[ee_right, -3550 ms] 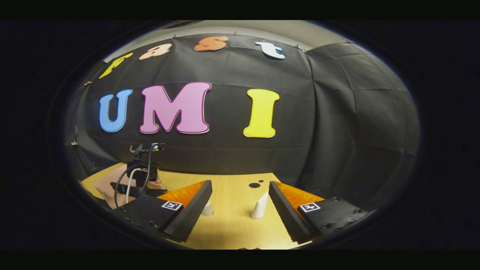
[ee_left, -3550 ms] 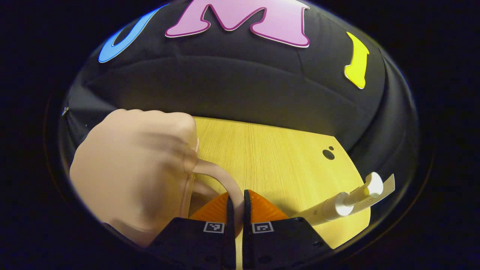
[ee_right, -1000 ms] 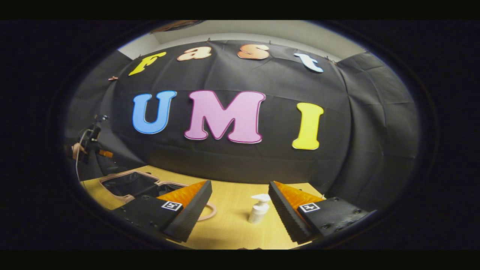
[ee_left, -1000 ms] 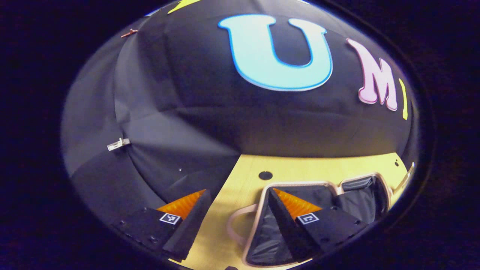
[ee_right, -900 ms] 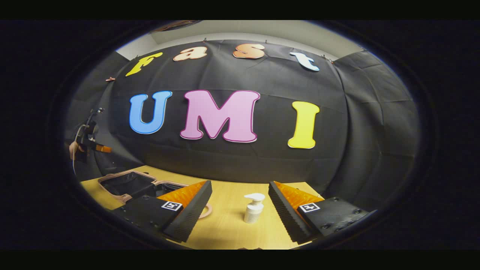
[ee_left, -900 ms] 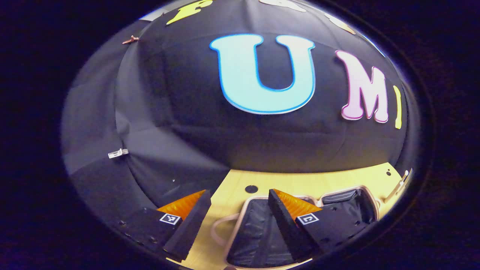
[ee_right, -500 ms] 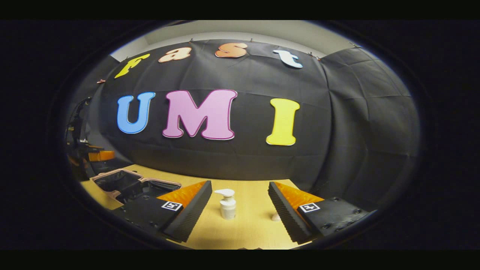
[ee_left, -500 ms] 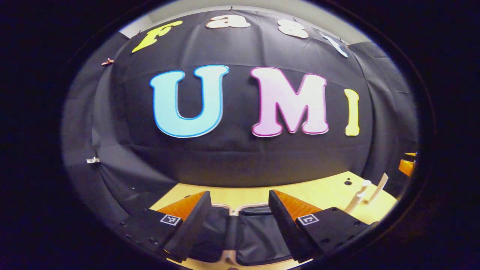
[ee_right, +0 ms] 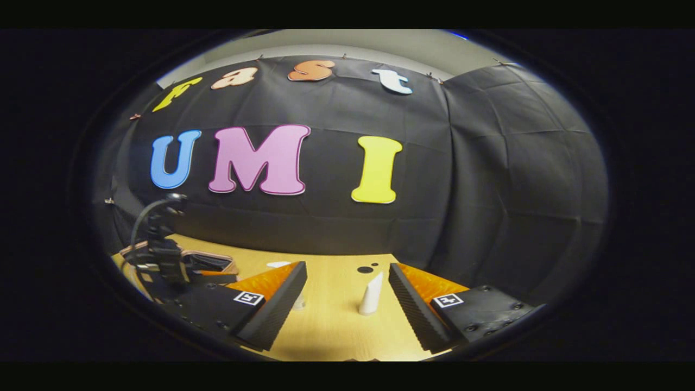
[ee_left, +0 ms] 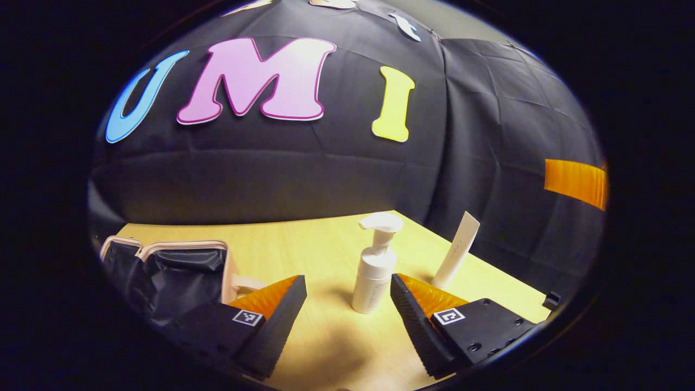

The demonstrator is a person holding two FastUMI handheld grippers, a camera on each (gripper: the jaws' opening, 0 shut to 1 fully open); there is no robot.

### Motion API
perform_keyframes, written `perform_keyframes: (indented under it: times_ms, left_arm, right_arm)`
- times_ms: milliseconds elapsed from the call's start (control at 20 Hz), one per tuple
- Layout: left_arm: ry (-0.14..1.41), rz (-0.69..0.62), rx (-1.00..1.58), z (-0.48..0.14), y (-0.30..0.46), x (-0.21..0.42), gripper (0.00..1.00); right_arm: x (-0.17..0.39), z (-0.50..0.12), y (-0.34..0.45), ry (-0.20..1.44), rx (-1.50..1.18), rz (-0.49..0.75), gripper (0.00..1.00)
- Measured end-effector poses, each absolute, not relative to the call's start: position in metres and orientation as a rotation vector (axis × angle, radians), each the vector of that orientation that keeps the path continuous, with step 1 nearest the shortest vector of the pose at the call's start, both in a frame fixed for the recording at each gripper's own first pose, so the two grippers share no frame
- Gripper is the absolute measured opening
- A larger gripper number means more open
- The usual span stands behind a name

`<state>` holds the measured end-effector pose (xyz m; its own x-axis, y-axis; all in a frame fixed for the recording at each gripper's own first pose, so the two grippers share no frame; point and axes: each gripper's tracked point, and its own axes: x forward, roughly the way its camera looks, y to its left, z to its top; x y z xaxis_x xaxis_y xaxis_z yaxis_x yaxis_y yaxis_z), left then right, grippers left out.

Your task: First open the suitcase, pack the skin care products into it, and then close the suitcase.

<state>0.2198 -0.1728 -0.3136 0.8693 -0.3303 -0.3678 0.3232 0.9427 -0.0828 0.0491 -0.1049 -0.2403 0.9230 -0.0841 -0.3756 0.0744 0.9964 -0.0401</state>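
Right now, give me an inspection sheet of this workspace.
Surface: wooden table, bare patches, small dark holes.
Job's things: suitcase lies open, dark lining showing; pump bottle upright; tube standing on its cap.
Clutter: nothing seen.
Grippers: left tongs open, pump bottle just ahead between them; right tongs open, aimed at the tube.
Cables: one loops over the left tongs' body.
Surroundings: black cloth wall.
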Motion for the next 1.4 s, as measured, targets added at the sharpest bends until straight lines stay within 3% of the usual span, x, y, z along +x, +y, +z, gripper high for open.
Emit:
perform_keyframes:
  times_ms: [300, 400, 500, 650, 1100, 1400]
  left_arm:
    - [0.422, -0.341, 0.018, -0.366, -0.220, 0.272, 0.99]
    - [0.437, -0.335, 0.026, -0.381, -0.228, 0.291, 0.95]
    - [0.442, -0.329, 0.037, -0.387, -0.232, 0.300, 0.88]
    - [0.435, -0.353, 0.056, -0.390, -0.234, 0.307, 0.65]
    - [0.373, -0.381, 0.055, -0.336, -0.205, 0.280, 0.59]
    - [0.407, -0.383, -0.031, -0.299, -0.177, 0.237, 0.63]
  right_arm:
    - [0.029, -0.275, -0.141, 0.457, -0.031, -0.146, 0.97]
    - [0.027, -0.293, -0.149, 0.497, -0.011, -0.169, 0.96]
    - [0.033, -0.301, -0.150, 0.501, -0.009, -0.180, 0.96]
    - [0.045, -0.320, -0.150, 0.513, -0.033, -0.179, 0.97]
    - [0.077, -0.406, -0.160, 0.614, -0.072, -0.203, 0.97]
    - [0.094, -0.463, -0.178, 0.699, -0.043, -0.294, 0.97]
